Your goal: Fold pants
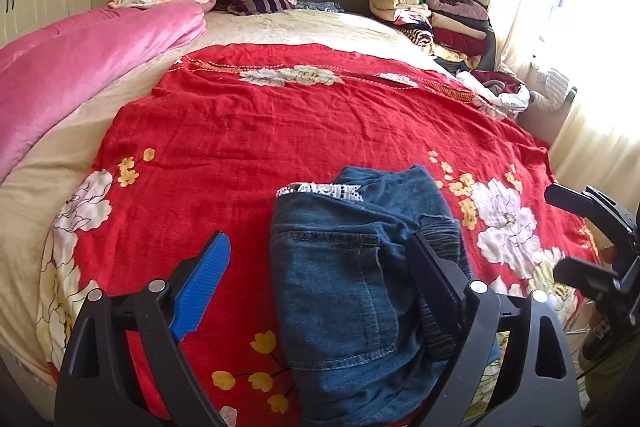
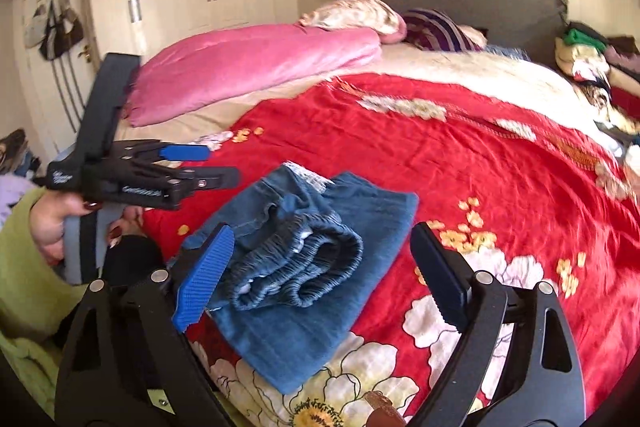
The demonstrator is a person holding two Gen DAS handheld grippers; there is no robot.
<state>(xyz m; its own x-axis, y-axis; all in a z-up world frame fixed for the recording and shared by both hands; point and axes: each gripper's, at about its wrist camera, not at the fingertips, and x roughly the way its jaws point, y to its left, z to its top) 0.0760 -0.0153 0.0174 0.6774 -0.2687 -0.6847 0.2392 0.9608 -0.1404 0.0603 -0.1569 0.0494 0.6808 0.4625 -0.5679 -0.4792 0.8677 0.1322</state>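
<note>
bare red blanket point(image 1: 280, 131) beyond pants point(image 1: 344, 287)

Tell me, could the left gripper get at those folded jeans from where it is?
Probably yes. The left gripper is open just above the folded jeans, nothing between them; the right gripper hangs open beside it.

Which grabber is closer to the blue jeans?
Hard to pick, probably the left. The left gripper hangs open right over the jeans, its jaws on either side. The right gripper is also open, just above the elastic waistband.
</note>
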